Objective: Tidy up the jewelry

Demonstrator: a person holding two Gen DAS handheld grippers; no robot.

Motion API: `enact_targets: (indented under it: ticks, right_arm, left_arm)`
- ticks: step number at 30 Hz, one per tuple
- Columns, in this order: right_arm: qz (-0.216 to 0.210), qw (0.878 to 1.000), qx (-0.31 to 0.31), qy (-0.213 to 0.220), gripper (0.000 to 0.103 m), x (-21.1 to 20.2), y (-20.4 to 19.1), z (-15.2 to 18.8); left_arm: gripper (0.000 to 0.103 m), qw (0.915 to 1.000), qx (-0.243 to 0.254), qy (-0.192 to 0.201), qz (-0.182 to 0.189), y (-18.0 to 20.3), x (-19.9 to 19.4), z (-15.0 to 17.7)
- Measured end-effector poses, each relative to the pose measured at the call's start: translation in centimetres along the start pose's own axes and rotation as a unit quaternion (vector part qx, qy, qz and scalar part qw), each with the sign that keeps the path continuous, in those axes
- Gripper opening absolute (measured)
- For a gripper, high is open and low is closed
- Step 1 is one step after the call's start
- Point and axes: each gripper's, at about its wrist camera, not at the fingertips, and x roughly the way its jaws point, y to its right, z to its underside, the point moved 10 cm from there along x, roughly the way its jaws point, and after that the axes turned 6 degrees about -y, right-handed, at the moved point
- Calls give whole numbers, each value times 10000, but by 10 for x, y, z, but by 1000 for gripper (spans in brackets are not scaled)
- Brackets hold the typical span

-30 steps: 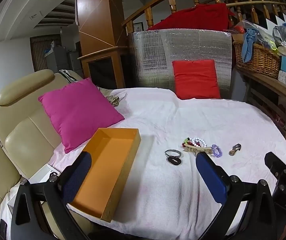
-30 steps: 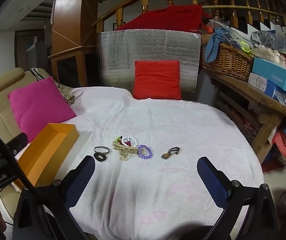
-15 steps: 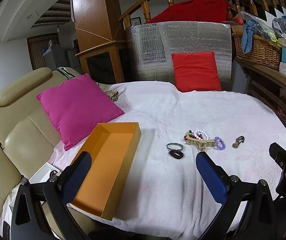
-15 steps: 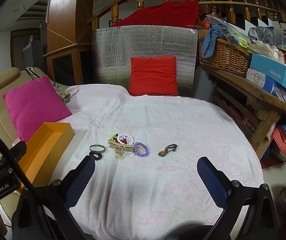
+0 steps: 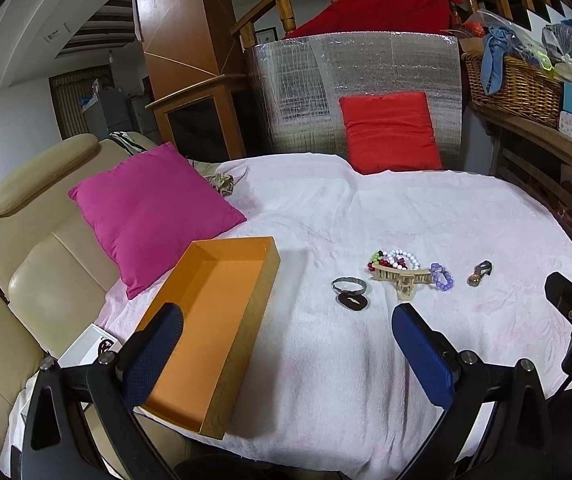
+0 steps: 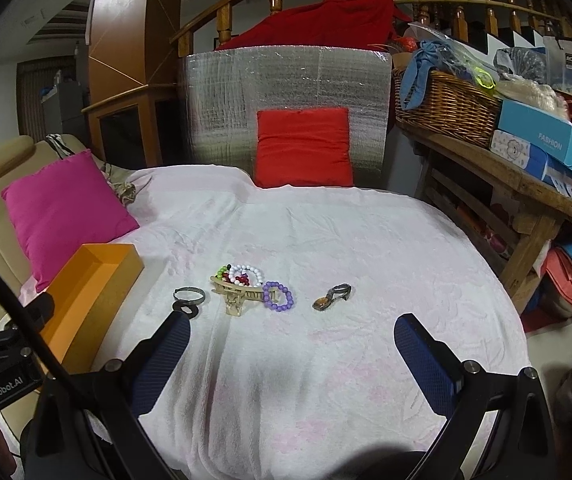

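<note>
An open orange box lies empty at the left on the white cloth; it also shows in the right wrist view. Jewelry lies in a row: a silver bangle with a dark ring piece, a beige hair claw over beaded bracelets, a purple bead bracelet, and a small metal clip. My left gripper is open and empty, short of the bangle. My right gripper is open and empty, short of the purple bracelet.
A pink cushion leans on a beige leather sofa at the left. A red cushion stands against a silver foil panel at the back. A wooden shelf with a wicker basket and boxes is at the right.
Both grippers have moved forward toward the jewelry, which now sits larger and nearer the fingertips. Nothing on the cloth has moved.
</note>
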Motion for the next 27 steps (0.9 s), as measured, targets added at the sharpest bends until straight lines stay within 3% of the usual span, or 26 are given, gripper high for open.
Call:
enact_targets:
  ticks: [8,12,16,19,21,27]
  right_arm:
    - [-126,9998,96,-95,103,11,5,2]
    - [-825,9955,418,-216,103,24,12,6]
    - [-1796,9773,1070,-346,103,43,26,15]
    - [-2237,9651,1315,-359,100,59,35,19]
    - [-2451,9580,1412,-465,91,72,38,23]
    - [-2802,9389,1833,-798,77,120,44,25]
  left_arm:
    - [103,9999,9,-134,-58,-3,15,4]
    - [103,9997,-49,-230,-115,-13,29,8]
    - [103,9995,-27,-304,-97,-15,48,12]
    - [103,9988,60,-414,238,-3,67,18]
    - [103,9970,85,-526,555,8,82,22]
    - [103,9913,7,-829,1025,34,128,26]
